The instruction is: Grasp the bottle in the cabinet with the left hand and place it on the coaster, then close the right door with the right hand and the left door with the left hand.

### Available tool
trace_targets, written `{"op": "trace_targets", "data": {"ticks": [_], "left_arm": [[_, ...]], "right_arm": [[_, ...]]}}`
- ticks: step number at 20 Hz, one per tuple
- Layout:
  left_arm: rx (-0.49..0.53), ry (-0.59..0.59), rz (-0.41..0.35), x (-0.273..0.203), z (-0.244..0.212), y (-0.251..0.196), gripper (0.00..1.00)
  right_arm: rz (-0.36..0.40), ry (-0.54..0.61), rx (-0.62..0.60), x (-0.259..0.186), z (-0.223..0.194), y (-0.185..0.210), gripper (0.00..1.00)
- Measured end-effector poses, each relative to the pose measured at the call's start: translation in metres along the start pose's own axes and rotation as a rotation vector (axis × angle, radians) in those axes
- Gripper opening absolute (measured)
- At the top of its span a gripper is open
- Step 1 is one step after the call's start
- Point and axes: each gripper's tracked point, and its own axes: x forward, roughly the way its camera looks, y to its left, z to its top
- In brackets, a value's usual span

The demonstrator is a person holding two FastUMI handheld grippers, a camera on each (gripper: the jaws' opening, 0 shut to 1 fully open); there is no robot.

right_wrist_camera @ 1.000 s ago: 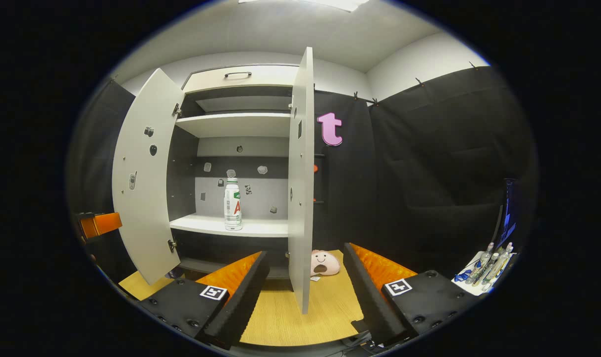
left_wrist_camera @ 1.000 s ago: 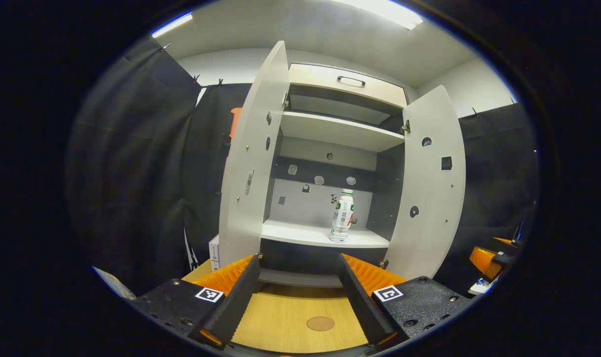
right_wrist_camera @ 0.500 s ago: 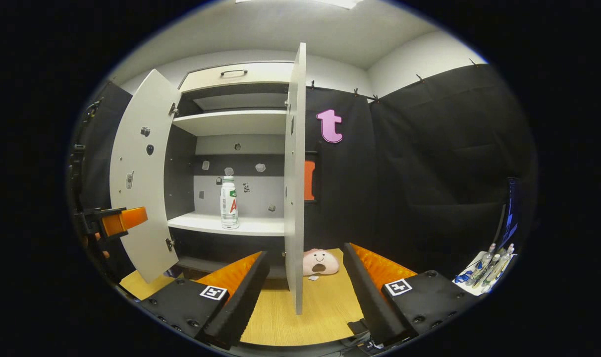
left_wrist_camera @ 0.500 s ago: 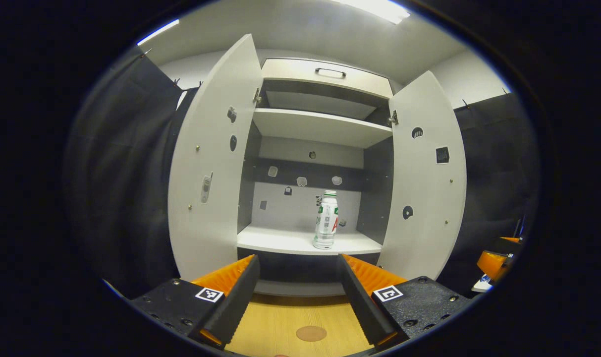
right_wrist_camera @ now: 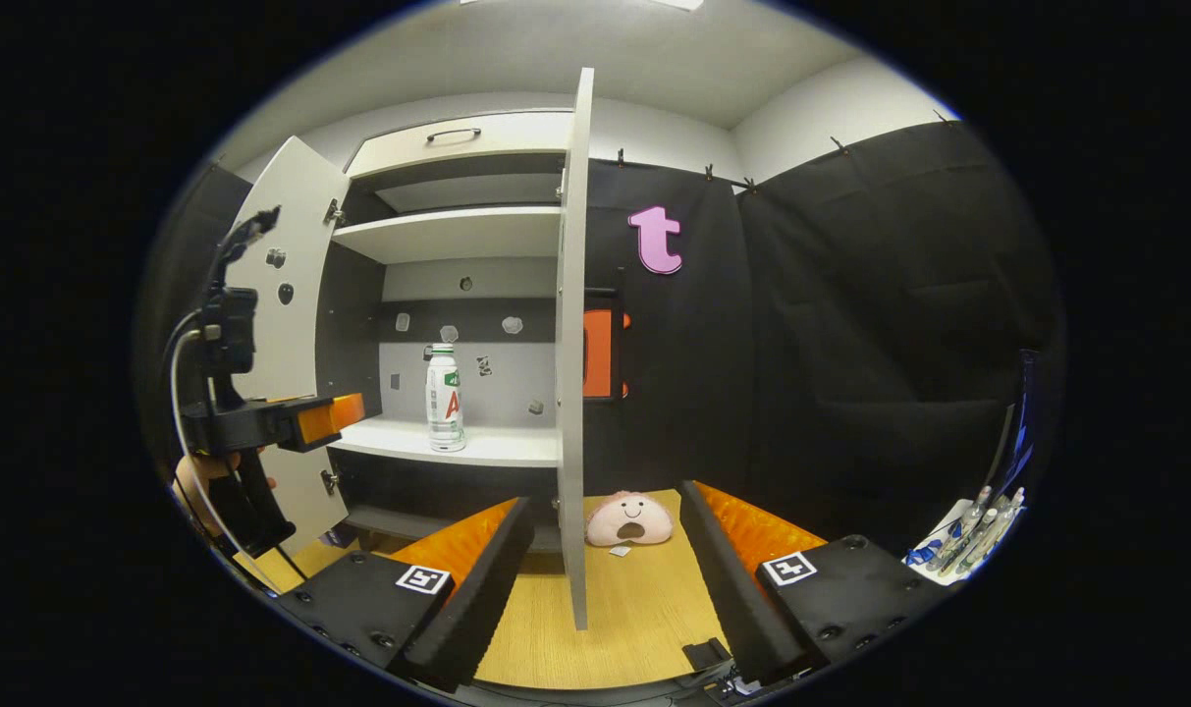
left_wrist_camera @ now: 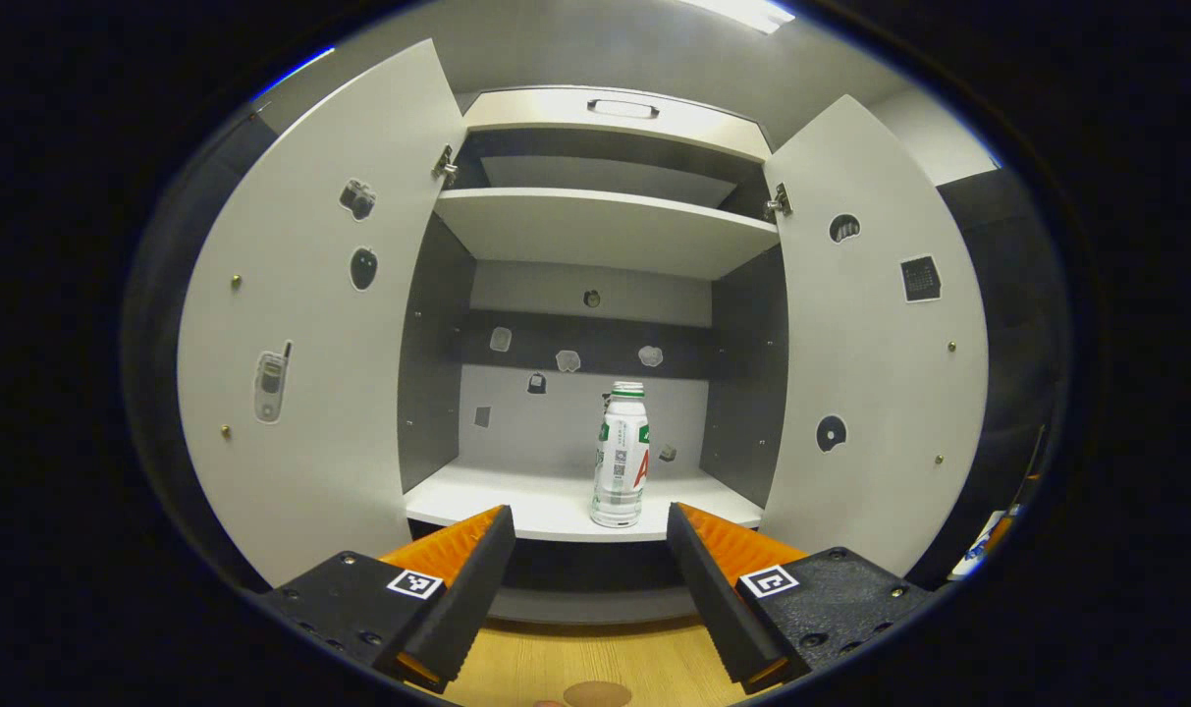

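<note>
Booth: wooden table under the cabinet.
Doors: left door and right door swung wide.
Bottle: upright near the lower shelf front edge, free space around.
Coaster: apparently on the table, partly cut off.
Left gripper: jaws wide, empty, before the shelf.
Right gripper: wide, empty, straddling the right door's edge.

Cabinet doors: smooth matt pale board, small metal hinges. Shelf: same matt finish. Bottle: glossy plastic with a paper-like label. Tabletop: light wood grain, low sheen. Booth wall: matt black cloth, creased. Plush toy: soft fabric.
</note>
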Motion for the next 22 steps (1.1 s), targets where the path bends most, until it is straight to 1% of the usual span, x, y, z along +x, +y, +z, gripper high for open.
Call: {"op": "trace_targets", "data": {"ticks": [2, 6, 9, 13, 18, 22], "left_arm": [[-0.009, 0.010, -0.015, 0.027, -0.004, -0.008, 0.95], [-0.006, 0.017, -0.040, 0.072, -0.006, -0.021, 0.95], [0.019, 0.023, -0.033, 0.106, -0.011, -0.022, 0.95], [0.013, 0.043, -0.030, 0.147, -0.021, -0.021, 0.95], [0.039, 0.044, -0.014, 0.187, -0.029, -0.016, 0.95], [0.044, 0.055, -0.030, 0.202, -0.037, -0.019, 0.95]], "right_arm": [[0.002, 0.000, 0.001, 0.005, 0.002, -0.002, 0.99], [-0.023, 0.005, 0.005, 0.011, 0.003, -0.011, 0.99], [-0.049, 0.010, 0.006, 0.015, 0.002, -0.016, 0.99], [-0.083, 0.013, 0.008, 0.019, 0.004, -0.024, 0.99], [-0.116, 0.027, 0.004, 0.023, 0.001, -0.033, 0.99], [-0.128, 0.039, 0.006, 0.028, 0.001, -0.034, 0.99]]}}
